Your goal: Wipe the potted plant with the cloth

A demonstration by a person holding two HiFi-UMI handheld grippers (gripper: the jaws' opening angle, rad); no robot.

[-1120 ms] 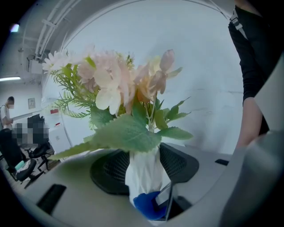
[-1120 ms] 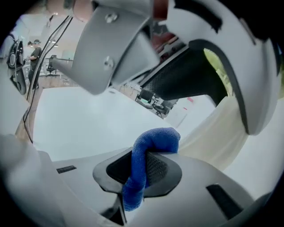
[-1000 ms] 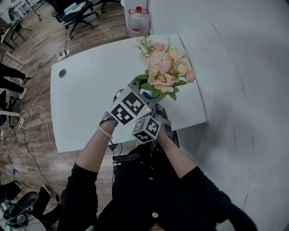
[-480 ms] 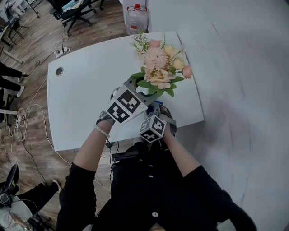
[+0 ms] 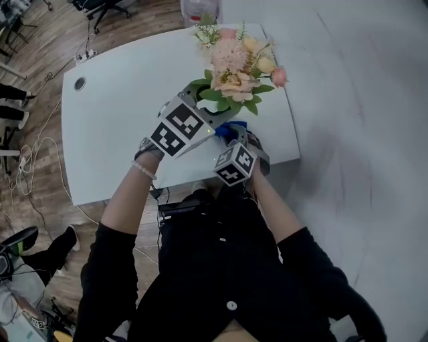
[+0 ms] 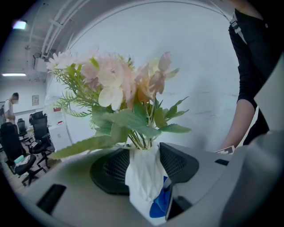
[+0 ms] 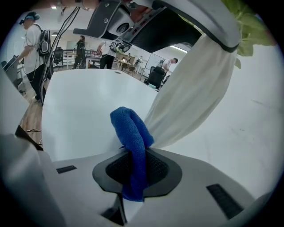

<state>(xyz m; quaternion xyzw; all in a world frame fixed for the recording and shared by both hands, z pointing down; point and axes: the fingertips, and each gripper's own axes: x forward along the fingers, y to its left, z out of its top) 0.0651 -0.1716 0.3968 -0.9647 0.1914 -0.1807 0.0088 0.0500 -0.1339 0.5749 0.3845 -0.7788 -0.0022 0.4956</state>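
The potted plant is a bunch of pink and cream flowers in a white faceted vase. My left gripper is shut on the vase's body, just under the leaves. In the right gripper view the vase leans across the frame, with the left gripper above it. My right gripper is shut on a folded blue cloth, whose top touches the vase's lower side. In the head view the cloth shows between the two marker cubes, below the flowers.
The white table has a round cable hole at its far left. A water bottle and office chairs stand beyond its far edge. Cables lie on the wooden floor at left. A white wall runs along the right.
My right gripper has moved forward and down with the blue cloth, up to the vase's base. The left gripper has kept its hold on the vase. The head view has tilted slightly.
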